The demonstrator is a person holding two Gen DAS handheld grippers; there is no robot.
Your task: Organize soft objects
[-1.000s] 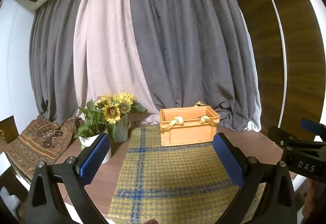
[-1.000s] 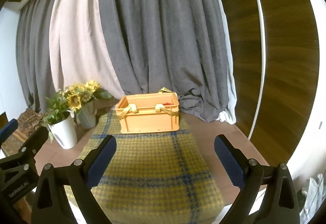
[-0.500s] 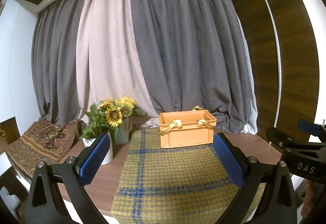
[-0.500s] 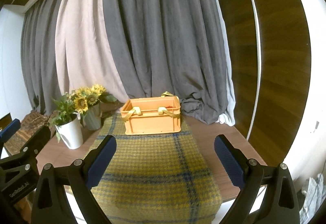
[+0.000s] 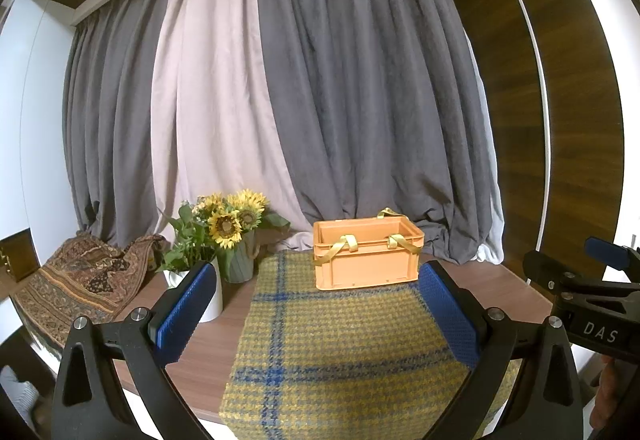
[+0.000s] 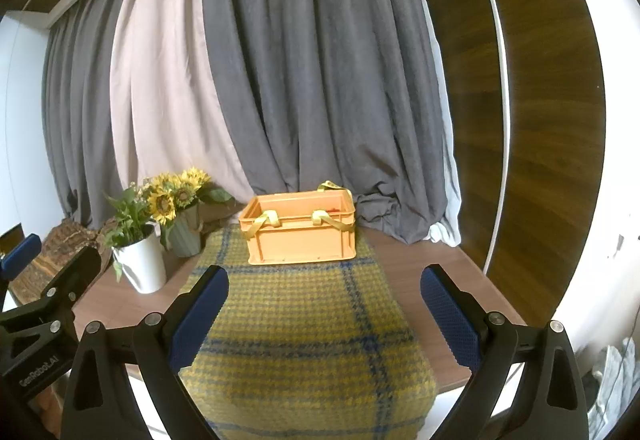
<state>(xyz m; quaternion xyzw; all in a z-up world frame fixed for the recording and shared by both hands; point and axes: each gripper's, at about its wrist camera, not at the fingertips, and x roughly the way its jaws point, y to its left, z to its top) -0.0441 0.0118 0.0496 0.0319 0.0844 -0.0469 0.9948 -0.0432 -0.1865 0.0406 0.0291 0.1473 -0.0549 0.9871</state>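
Observation:
An orange plastic crate [image 5: 366, 257] with yellow straps over its rim stands at the far end of a yellow and blue plaid cloth [image 5: 340, 348] on a wooden table. It also shows in the right wrist view [image 6: 301, 226], on the same cloth [image 6: 304, 336]. What lies inside the crate is hidden. My left gripper [image 5: 316, 304] is open and empty, above the near end of the cloth. My right gripper [image 6: 324, 304] is open and empty, to the right of the left one. Both are well short of the crate.
Sunflowers in a grey-green vase [image 5: 238, 240] and a plant in a white pot [image 6: 140, 264] stand left of the cloth. A patterned brown cloth [image 5: 80, 280] lies at the far left. Grey and pale curtains [image 5: 320, 100] hang behind. A wood panel [image 6: 540, 120] is on the right.
Both grippers have drawn back and risen away from the crate, which looks smaller and farther. Both stay open and empty.

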